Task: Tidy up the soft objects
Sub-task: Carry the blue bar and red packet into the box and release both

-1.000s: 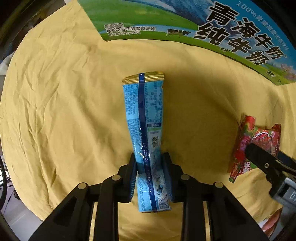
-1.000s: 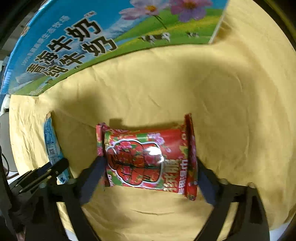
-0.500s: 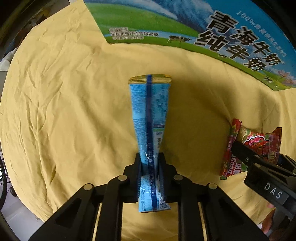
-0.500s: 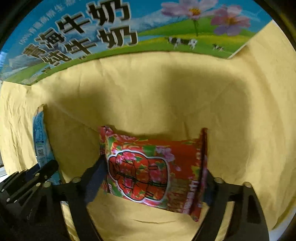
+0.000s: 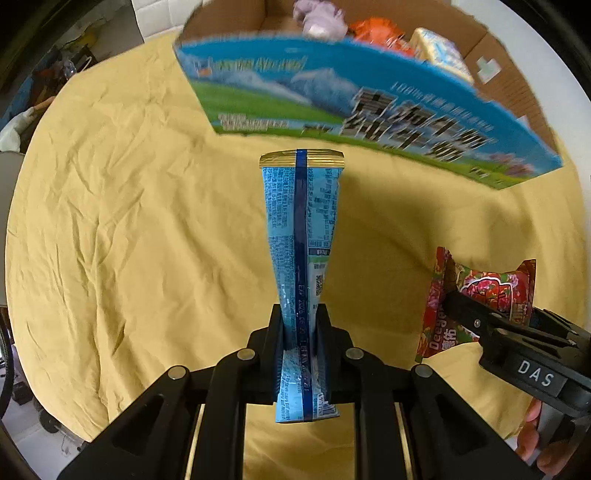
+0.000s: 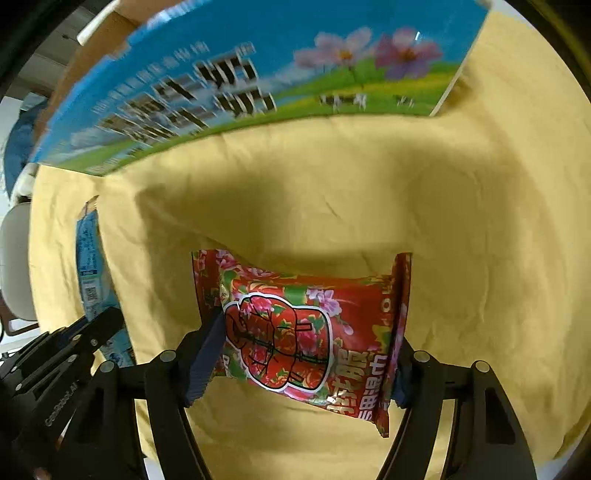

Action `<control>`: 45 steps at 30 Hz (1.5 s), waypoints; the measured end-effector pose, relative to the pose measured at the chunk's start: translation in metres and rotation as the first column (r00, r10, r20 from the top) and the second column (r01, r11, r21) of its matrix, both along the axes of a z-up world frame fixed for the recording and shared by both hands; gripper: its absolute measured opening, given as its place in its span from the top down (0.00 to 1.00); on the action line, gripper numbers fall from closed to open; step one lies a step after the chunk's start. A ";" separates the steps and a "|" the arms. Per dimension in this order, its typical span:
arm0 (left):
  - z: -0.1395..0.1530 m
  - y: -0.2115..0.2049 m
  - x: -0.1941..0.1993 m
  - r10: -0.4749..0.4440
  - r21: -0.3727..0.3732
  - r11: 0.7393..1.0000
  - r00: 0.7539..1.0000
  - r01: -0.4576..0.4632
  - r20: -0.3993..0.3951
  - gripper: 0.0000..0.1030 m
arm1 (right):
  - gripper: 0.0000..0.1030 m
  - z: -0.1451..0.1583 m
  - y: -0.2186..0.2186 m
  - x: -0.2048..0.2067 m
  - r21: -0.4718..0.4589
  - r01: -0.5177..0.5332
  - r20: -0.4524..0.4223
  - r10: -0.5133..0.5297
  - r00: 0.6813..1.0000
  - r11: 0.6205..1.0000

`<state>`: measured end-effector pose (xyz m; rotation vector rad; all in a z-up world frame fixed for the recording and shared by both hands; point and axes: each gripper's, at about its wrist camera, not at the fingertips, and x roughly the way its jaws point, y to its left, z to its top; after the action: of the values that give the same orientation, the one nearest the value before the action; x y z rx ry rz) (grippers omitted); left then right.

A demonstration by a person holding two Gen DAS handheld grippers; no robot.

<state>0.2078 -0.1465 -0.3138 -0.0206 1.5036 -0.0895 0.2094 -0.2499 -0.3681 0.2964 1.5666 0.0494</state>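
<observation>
My left gripper (image 5: 300,332) is shut on a long blue packet (image 5: 301,221) with a gold top edge, held above the yellow cloth (image 5: 129,240). My right gripper (image 6: 303,354) is shut on a red flowered wet-wipe pack (image 6: 295,325), also lifted off the cloth. The red pack and right gripper show at the right of the left wrist view (image 5: 480,295). The blue packet shows at the left of the right wrist view (image 6: 90,266). The open milk carton box (image 5: 369,107) stands beyond both.
Inside the box I see a purple soft item (image 5: 321,18), an orange pack (image 5: 376,31) and a pale yellow pack (image 5: 439,51). The box wall (image 6: 258,81) faces both grippers. A white chair (image 6: 14,266) stands past the cloth's left edge.
Both grippers have risen with their packs off the cloth. The view now reaches over the box wall to its contents. The right gripper closed onto the red pack.
</observation>
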 end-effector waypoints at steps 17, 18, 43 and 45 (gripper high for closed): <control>0.161 0.030 0.044 0.024 -0.267 0.964 0.985 0.022 0.169 0.87 | 0.29 0.169 -0.056 0.017 0.142 -0.014 0.219 -0.018 0.976 0.990; 0.165 0.032 0.053 0.032 -0.278 0.960 0.984 0.018 0.174 0.87 | 0.29 0.179 -0.055 0.023 0.143 -0.013 0.232 -0.021 0.973 0.990; 0.021 0.044 0.238 0.067 -0.217 0.971 0.987 -0.099 -0.148 0.87 | 0.29 0.055 -0.019 0.186 0.171 0.105 0.060 -0.117 0.991 0.980; 0.016 0.043 0.242 0.062 -0.199 0.976 0.986 -0.093 -0.154 0.86 | 0.29 0.042 -0.015 0.189 0.171 0.099 0.043 -0.108 0.993 0.980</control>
<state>0.4493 -0.1038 -0.2975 -0.2570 1.6338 -0.1835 0.3980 -0.2651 -0.3262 0.5057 1.4959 0.1077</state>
